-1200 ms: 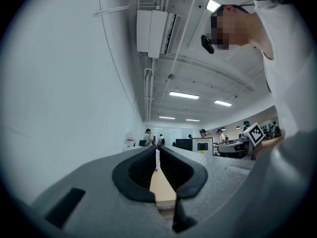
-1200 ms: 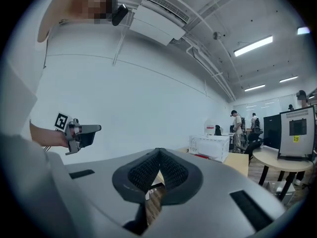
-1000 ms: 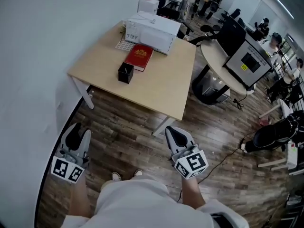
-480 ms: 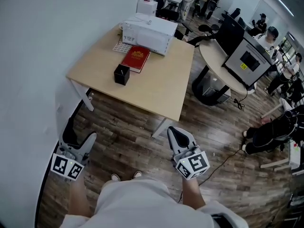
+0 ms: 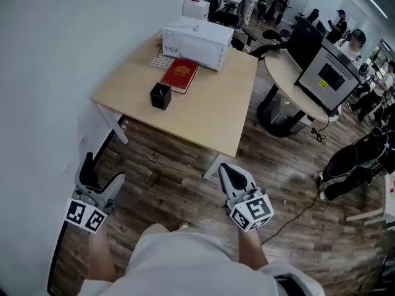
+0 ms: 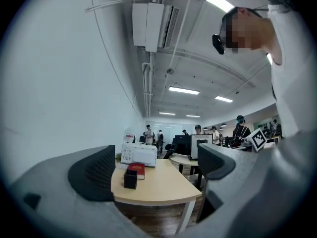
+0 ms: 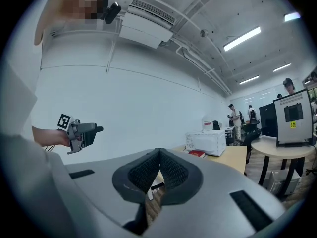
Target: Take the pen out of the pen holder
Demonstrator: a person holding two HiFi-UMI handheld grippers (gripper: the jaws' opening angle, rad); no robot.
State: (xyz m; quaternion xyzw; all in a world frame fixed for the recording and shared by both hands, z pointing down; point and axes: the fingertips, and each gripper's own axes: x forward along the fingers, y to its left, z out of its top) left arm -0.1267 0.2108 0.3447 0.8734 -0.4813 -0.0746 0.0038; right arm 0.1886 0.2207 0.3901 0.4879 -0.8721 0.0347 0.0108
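Left gripper: held low at the person's side, over the floor, well short of the worktop.
Left fingers: spread wide, having just been opening; nothing stood between them, and the gap only framed the far worktop.
Right gripper: held low in front of the person, pointing towards the near right corner of the worktop and well apart from it.
Right fingers: pressed together, pad against pad, with nothing pinched.
Holder: a small black box standing upright on the worktop, towards its near left part, well apart from both grippers.
Pen: too small to make out in the holder in any view.
Book: red, lying flat just beyond the holder.
White box: at the far edge of the worktop, behind the book.
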